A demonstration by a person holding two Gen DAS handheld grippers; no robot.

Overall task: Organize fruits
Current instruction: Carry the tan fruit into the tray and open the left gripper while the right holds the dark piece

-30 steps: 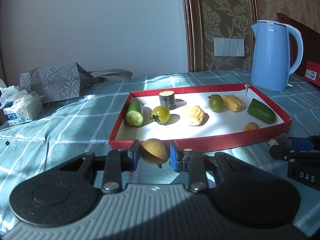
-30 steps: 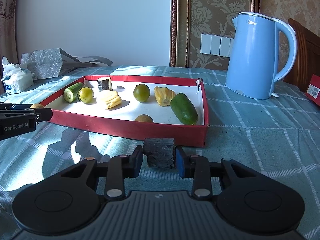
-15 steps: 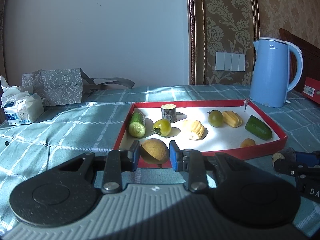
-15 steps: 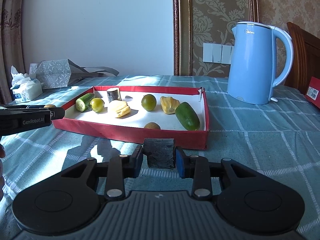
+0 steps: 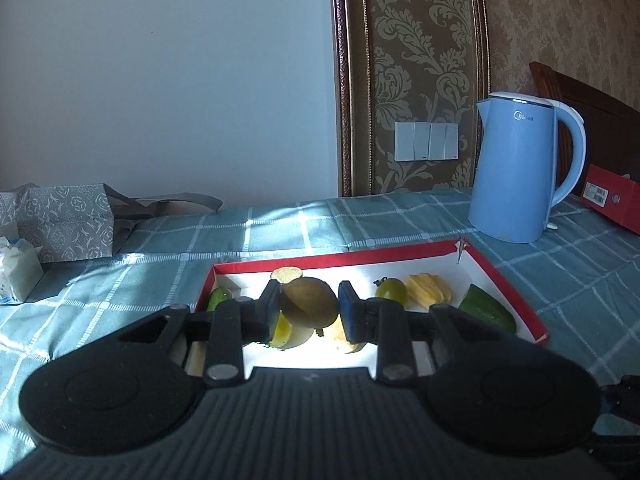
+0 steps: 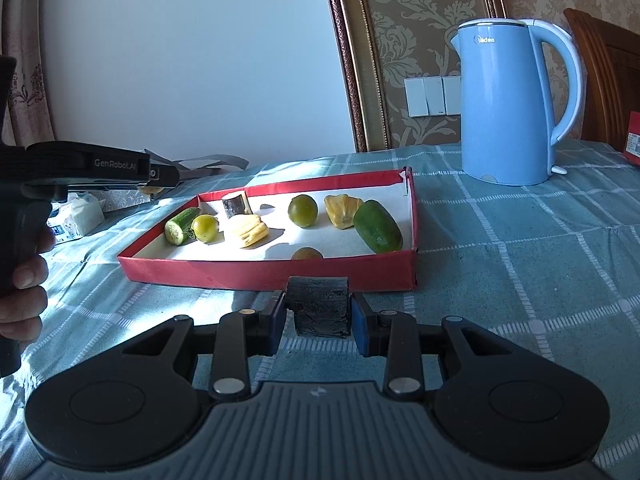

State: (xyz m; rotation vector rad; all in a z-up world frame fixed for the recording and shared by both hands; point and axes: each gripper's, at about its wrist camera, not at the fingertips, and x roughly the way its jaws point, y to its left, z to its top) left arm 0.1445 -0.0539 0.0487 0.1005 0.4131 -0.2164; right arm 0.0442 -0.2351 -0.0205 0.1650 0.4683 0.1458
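Note:
My left gripper is shut on a round brown fruit and holds it in the air above the near left part of the red tray. My right gripper is shut on a dark cut stem piece, just in front of the tray's near wall. The tray holds a cucumber half, a yellow-green tomato, a yellow jackfruit piece, a green tomato, another yellow piece, a dark green cucumber end and a small brown fruit.
A blue kettle stands behind the tray on the right. A grey patterned bag and a tissue pack lie at the far left. A red box sits at the right edge. The left gripper body shows in the right wrist view.
My left gripper has risen and moved forward over the tray with the brown fruit in it. My right gripper has lifted a little and tilted, staying before the tray's front wall.

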